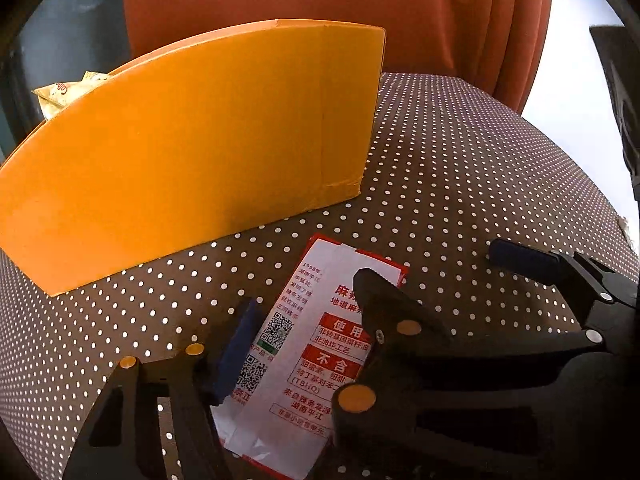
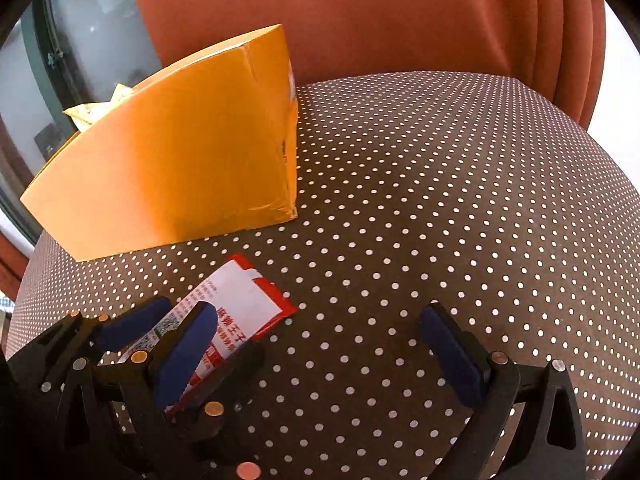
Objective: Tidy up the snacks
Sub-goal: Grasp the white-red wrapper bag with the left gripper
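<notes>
One red-and-white snack packet (image 1: 304,344) lies flat on the dotted tablecloth (image 2: 440,184), and one more pale yellowish packet (image 1: 60,94) pokes out of the box at about ten o'clock, so two packets can be counted (whatever else sits inside the box is hidden). There is one orange cardboard box (image 1: 192,140), one rust-orange curtain (image 2: 360,12) at twelve o'clock behind it, and one spotted cloth under everything. Two grippers show, the left gripper (image 1: 304,320) at six o'clock over the flat packet and the right gripper (image 2: 320,344) at about three o'clock of it, each with two blue-padded fingers, four in all.
</notes>
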Demonstrator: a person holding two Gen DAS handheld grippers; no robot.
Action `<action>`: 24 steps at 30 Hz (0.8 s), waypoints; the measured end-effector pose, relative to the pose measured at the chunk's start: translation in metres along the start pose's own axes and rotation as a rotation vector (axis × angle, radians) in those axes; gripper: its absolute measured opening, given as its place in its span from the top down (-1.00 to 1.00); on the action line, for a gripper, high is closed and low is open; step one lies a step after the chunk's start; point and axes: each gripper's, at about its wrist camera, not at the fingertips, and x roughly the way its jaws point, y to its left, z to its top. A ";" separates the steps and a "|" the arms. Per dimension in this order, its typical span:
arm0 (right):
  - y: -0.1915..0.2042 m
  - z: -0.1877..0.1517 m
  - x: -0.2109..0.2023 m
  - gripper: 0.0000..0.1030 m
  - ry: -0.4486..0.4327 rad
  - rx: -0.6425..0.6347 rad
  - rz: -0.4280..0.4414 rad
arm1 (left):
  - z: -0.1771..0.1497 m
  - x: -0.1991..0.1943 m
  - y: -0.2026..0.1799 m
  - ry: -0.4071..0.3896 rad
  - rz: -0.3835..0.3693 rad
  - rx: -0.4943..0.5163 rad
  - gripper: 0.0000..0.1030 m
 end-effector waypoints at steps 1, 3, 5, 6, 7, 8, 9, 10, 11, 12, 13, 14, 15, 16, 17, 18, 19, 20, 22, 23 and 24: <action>-0.001 0.000 0.000 -1.00 0.002 0.005 0.001 | 0.000 0.000 0.001 0.003 0.000 -0.003 -0.21; -0.001 0.001 0.001 -1.00 0.000 0.007 0.003 | 0.001 -0.001 0.003 0.007 0.002 -0.008 -0.11; -0.001 0.001 0.001 -1.00 0.001 0.008 0.003 | 0.000 -0.002 0.006 0.006 0.009 -0.012 -0.04; 0.000 0.001 0.001 -1.00 0.002 0.008 0.004 | -0.001 -0.002 0.007 0.005 0.016 -0.020 -0.01; 0.000 0.001 0.000 -1.00 0.003 0.008 0.004 | -0.002 -0.003 0.008 0.004 0.018 -0.022 0.00; 0.001 0.001 0.000 -1.00 0.004 0.006 0.002 | -0.003 -0.005 0.011 0.003 0.020 -0.024 0.03; 0.002 0.000 0.000 -1.00 0.004 0.003 0.002 | -0.004 -0.005 0.012 0.003 0.021 -0.028 0.06; 0.003 0.000 0.000 -1.00 0.006 0.001 0.003 | -0.005 -0.006 0.013 0.003 0.021 -0.030 0.08; 0.004 -0.001 0.000 -1.00 0.006 -0.003 0.004 | -0.007 -0.008 0.014 0.001 0.024 -0.029 0.12; 0.005 -0.001 -0.001 -1.00 0.006 -0.008 0.005 | -0.008 -0.009 0.014 0.000 0.027 -0.030 0.14; 0.008 -0.002 -0.002 -1.00 0.005 -0.014 0.004 | -0.009 -0.010 0.015 0.000 0.028 -0.029 0.16; 0.010 -0.003 -0.002 -1.00 0.005 -0.018 0.007 | -0.010 -0.012 0.017 0.000 0.023 -0.034 0.19; 0.012 -0.004 -0.003 -1.00 0.007 -0.020 0.013 | -0.010 -0.014 0.019 0.003 0.012 -0.045 0.21; 0.014 -0.004 -0.003 -1.00 0.010 -0.019 0.021 | -0.012 -0.015 0.019 0.005 0.002 -0.058 0.22; 0.015 -0.005 -0.003 -1.00 0.012 -0.016 0.029 | -0.013 -0.017 0.020 0.006 -0.004 -0.067 0.23; 0.017 -0.005 -0.004 -1.00 0.014 -0.015 0.039 | -0.015 -0.019 0.022 0.004 -0.003 -0.073 0.25; 0.019 -0.005 -0.004 -1.00 0.016 -0.019 0.041 | -0.016 -0.020 0.023 0.003 0.001 -0.076 0.25; 0.021 -0.006 -0.005 -1.00 0.016 -0.025 0.041 | -0.017 -0.021 0.023 0.001 0.003 -0.077 0.26; 0.026 -0.008 -0.006 -1.00 0.016 -0.033 0.039 | -0.022 -0.026 0.027 -0.003 0.006 -0.086 0.28; 0.027 -0.009 -0.006 -1.00 0.015 -0.035 0.041 | -0.024 -0.028 0.029 -0.005 0.006 -0.090 0.28; 0.029 -0.010 -0.007 -1.00 0.016 -0.036 0.042 | -0.026 -0.030 0.030 -0.009 0.006 -0.097 0.29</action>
